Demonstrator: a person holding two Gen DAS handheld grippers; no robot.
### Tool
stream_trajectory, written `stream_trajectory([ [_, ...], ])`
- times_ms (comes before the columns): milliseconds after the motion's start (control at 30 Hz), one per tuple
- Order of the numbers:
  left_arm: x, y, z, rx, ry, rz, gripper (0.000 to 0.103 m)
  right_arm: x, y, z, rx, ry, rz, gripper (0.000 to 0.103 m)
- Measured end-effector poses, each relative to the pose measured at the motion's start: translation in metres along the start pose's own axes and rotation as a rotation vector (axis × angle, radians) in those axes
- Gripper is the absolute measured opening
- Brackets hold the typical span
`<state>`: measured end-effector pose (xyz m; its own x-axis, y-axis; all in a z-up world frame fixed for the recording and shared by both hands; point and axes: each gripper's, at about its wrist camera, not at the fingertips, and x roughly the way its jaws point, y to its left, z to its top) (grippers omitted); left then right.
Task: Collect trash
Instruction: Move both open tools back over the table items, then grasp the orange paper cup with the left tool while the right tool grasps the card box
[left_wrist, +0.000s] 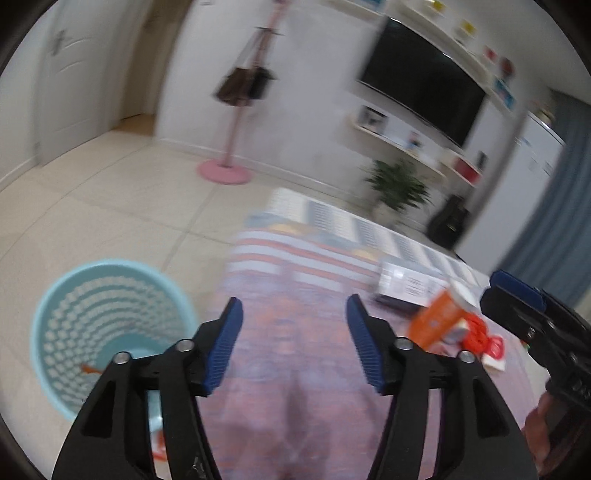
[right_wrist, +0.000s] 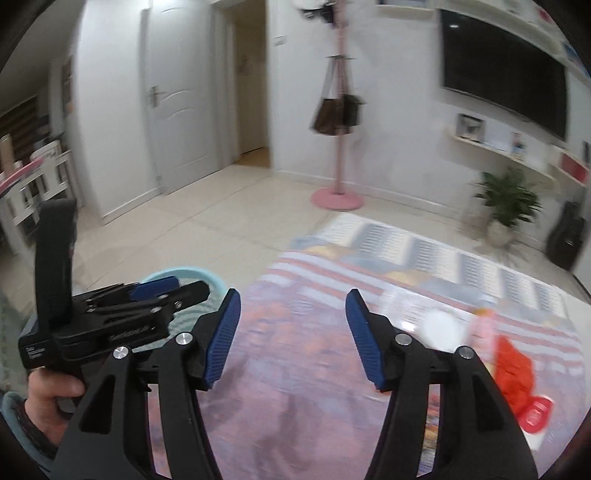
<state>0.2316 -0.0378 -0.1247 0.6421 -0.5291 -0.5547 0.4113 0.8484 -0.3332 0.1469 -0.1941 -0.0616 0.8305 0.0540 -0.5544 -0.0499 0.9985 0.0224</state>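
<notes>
Left wrist view shows the left claw (left_wrist: 294, 341) released, nothing between its blue pads, over a patterned worktop (left_wrist: 280, 266). The trash lies far right on that surface: an orange carton (left_wrist: 437, 317), a red plastic bag (left_wrist: 480, 334) and a white box (left_wrist: 410, 284), all close together. The right claw (right_wrist: 291, 339) is also spread apart and empty, nearer the pile. The light blue basket (left_wrist: 107, 332) stands on the floor at the left, below the worktop edge, with an orange scrap already in it.

The risks, as I judge them: both frames are smeared, so a hurried reach could knock the carton over or push it off the right edge. The bag is limp and may slip from a shallow pinch. With both claws near each other, they could collide over the pile.
</notes>
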Motion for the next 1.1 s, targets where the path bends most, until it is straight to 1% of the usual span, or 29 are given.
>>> stream_trajectory([
  [33, 0.007, -0.015, -0.002, 0.027, 0.012, -0.024, 0.059, -0.007, -0.017, -0.007, 0.018, 0.0, -0.034, 0.057],
  [133, 0.028, -0.054, -0.01, 0.084, 0.044, -0.078, 0.059, -0.021, -0.053, -0.024, 0.053, 0.011, -0.101, 0.057],
  [200, 0.043, -0.075, -0.016, 0.116, 0.068, -0.11, 0.06, -0.024, -0.075, -0.035, 0.086, 0.027, -0.126, 0.057],
  [233, 0.049, -0.081, -0.019, 0.125, 0.077, -0.12, 0.062, -0.026, -0.087, -0.042, 0.108, 0.037, -0.138, 0.058],
  [300, 0.064, -0.096, -0.025, 0.144, 0.108, -0.143, 0.063, -0.029, -0.108, -0.056, 0.146, 0.056, -0.159, 0.058],
  [433, 0.089, -0.113, -0.038, 0.15, 0.167, -0.186, 0.063, -0.029, -0.134, -0.081, 0.186, 0.086, -0.181, 0.059],
  [533, 0.105, -0.119, -0.042, 0.131, 0.207, -0.226, 0.063, -0.024, -0.146, -0.096, 0.204, 0.107, -0.182, 0.062],
  [633, 0.119, -0.124, -0.044, 0.104, 0.232, -0.255, 0.063, -0.018, -0.152, -0.108, 0.198, 0.133, -0.15, 0.063],
  [700, 0.129, -0.129, -0.044, 0.114, 0.241, -0.248, 0.063, -0.013, -0.155, -0.115, 0.193, 0.142, -0.143, 0.067],
  [733, 0.133, -0.132, -0.045, 0.125, 0.244, -0.236, 0.065, -0.009, -0.157, -0.118, 0.194, 0.149, -0.141, 0.07],
  [800, 0.141, -0.136, -0.045, 0.134, 0.253, -0.23, 0.068, -0.004, -0.159, -0.123, 0.202, 0.168, -0.127, 0.071],
  [900, 0.149, -0.143, -0.047, 0.149, 0.265, -0.226, 0.068, 0.001, -0.163, -0.129, 0.213, 0.187, -0.11, 0.071],
  [967, 0.154, -0.147, -0.049, 0.161, 0.271, -0.222, 0.068, 0.004, -0.163, -0.131, 0.215, 0.197, -0.091, 0.073],
  [1100, 0.161, -0.151, -0.049, 0.156, 0.272, -0.222, 0.068, 0.016, -0.156, -0.131, 0.192, 0.234, -0.07, 0.074],
])
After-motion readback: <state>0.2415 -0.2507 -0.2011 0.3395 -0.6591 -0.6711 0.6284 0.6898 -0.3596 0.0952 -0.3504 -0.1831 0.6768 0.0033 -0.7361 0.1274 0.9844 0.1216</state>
